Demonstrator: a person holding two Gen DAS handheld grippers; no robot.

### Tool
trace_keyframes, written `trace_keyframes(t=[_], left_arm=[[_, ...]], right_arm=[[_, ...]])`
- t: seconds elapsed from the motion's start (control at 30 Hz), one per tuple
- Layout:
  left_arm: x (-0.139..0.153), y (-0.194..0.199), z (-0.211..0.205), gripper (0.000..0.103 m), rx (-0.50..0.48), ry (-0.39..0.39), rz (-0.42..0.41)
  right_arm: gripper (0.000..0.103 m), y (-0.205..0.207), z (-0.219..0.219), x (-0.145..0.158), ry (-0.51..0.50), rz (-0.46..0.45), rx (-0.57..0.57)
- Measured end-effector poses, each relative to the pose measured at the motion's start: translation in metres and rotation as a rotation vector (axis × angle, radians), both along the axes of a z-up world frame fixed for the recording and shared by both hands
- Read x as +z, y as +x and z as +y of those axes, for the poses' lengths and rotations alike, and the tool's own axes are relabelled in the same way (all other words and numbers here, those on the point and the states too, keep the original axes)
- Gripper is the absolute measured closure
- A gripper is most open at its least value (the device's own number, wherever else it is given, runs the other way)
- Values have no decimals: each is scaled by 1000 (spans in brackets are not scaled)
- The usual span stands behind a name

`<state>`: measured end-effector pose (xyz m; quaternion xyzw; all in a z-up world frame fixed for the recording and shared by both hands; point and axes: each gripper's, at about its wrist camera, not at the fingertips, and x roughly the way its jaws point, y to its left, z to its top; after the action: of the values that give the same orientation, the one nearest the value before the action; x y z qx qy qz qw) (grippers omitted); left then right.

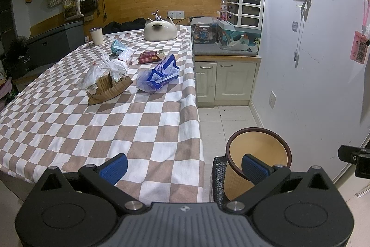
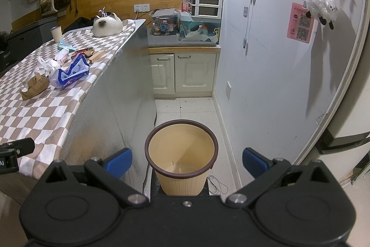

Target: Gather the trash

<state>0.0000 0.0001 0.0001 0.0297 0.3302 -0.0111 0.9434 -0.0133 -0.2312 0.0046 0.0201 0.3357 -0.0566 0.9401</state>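
While my left gripper [image 1: 183,167] hung with jaws spread and empty over the checked tablecloth [image 1: 115,131], trash lay ahead: torn brown cardboard [image 1: 108,90], then crumpled blue plastic wrapper [image 1: 159,75]. My right gripper [image 2: 187,162], equally agape, hovered above the empty tan plastic bin [image 2: 181,149]; I judged the cardboard the nearest pick.

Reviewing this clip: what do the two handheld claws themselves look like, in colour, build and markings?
Both look alike. The left claw and right claw each have a matte black body with two round housings, angular black linkage arms joined by silver screws, and two fingers faced with blue ribbed pads. The left body has a ribbed grey centre plate with a small logo. No cables, hands or sleeves show.
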Motion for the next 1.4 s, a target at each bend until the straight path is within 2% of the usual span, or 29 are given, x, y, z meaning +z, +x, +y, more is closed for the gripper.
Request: trace_keyframes(t=[0.7, 0.87, 1.1, 1.4], left_arm=[[0, 0, 0, 0, -2, -1, -1], [4, 3, -3, 0, -2, 10, -29], [-3, 24, 9, 0, 26, 14, -75], [-15, 66, 48, 0, 127, 17, -80]], right_arm=[[0, -3, 2, 4, 1, 0, -3], [0, 0, -5, 0, 11, -10, -7], [0, 11, -9, -5, 62, -72, 18], [0, 49, 5, -11, 104, -199, 88]])
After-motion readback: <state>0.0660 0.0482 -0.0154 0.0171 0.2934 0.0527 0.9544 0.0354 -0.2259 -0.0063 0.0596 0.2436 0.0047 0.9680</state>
